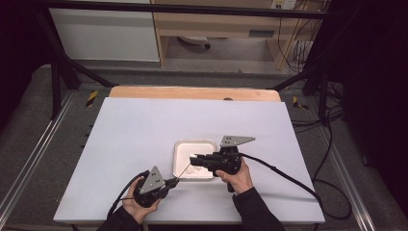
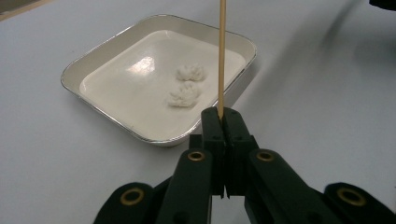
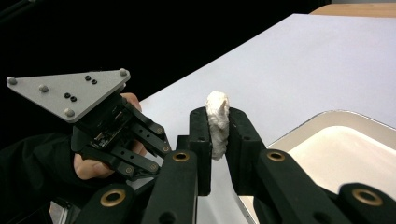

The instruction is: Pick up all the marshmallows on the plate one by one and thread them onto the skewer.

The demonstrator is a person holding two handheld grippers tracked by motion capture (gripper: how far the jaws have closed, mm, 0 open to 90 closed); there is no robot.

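My left gripper (image 1: 174,181) sits near the table's front edge, shut on a thin wooden skewer (image 1: 184,171) that slants up toward the white square tray (image 1: 194,141). Along its jaws (image 2: 223,116) the skewer (image 2: 221,56) rises over the tray (image 2: 116,121), where two white flower-shaped pieces (image 2: 190,72) (image 2: 184,95) lie. My right gripper (image 1: 193,158) hovers over the tray's left part, shut on a third white piece (image 3: 217,105) standing upright between its pads (image 3: 218,122). The skewer's tip points at that gripper's jaws. Beyond them shows the left gripper's grey plate (image 3: 70,93).
The tray (image 3: 327,121) lies in the middle of a white mat (image 1: 144,130) on a wooden table (image 1: 195,93). The right gripper's cable (image 1: 288,175) trails off to the right. Black frame posts (image 1: 55,82) stand at the far corners.
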